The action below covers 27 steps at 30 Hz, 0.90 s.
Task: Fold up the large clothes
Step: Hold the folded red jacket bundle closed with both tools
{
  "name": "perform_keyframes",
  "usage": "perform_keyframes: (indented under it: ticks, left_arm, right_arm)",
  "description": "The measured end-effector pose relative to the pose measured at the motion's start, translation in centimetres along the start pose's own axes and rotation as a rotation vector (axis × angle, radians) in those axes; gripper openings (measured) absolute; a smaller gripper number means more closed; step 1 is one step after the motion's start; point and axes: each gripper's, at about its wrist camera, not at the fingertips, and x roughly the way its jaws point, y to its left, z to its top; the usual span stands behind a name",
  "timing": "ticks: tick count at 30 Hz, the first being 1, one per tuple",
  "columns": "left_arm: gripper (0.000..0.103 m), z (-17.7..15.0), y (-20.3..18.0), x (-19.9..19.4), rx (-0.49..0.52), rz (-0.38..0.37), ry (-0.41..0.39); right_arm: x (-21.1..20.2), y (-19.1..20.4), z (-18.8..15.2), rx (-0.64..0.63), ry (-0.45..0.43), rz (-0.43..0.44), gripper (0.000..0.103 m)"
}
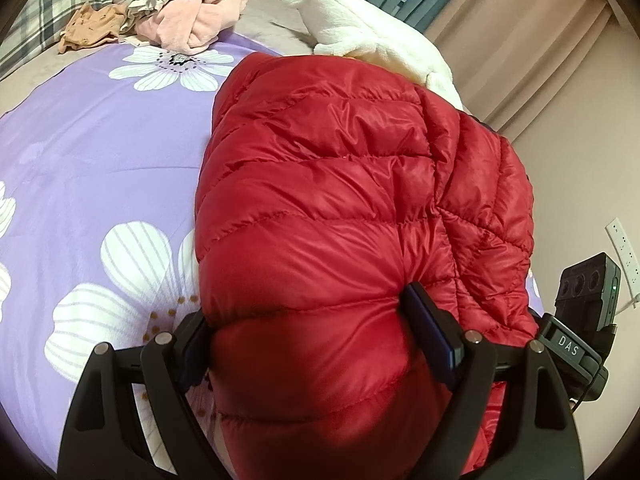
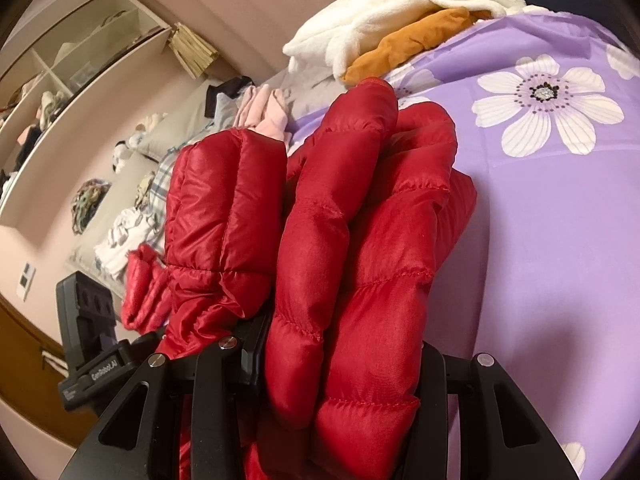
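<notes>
Now I have both grippers clamped on the red puffer jacket point(image 1: 340, 184): left gripper point(image 1: 316, 332) wide, right gripper point(image 2: 344, 364) narrower, above the purple floral bedspread point(image 1: 100, 140).

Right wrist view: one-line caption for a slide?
Right tool shut on bunched red jacket above purple floral bedsheet; white fleece behind.

Jacket point(image 1: 340, 184): lay on the bedspread point(image 1: 88, 152), bunched between both grippers' jaws.
Fleece point(image 1: 372, 28): behind the jacket.
Clothes pile point(image 1: 184, 8): far left.
</notes>
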Motion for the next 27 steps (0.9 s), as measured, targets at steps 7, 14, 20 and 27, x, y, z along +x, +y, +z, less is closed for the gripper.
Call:
perform_keyframes:
  ticks: [7, 14, 20, 27]
  left_arm:
    - [0.086, 1.2, -0.4, 1.4, 0.026, -0.017, -0.004]
    - [0.086, 2.4, -0.4, 2.8, 0.044, -0.026, -0.007]
    - [0.086, 2.9, -0.1, 4.4, 0.047, -0.032, -0.013]
    - [0.087, 3.1, -0.1, 5.4, 0.054, -0.011, -0.013]
  right_arm:
    - [0.1, -0.5, 1.0, 0.001, -0.026, -0.011, 0.044]
    - [0.5, -1.5, 2.0, 0.009, -0.049, -0.017, 0.044]
    - [1.3, -2.3, 2.7, 0.012, -0.062, -0.035, 0.044]
    - [2.6, -3.4, 3.1, 0.037, -0.056, -0.059, 0.044]
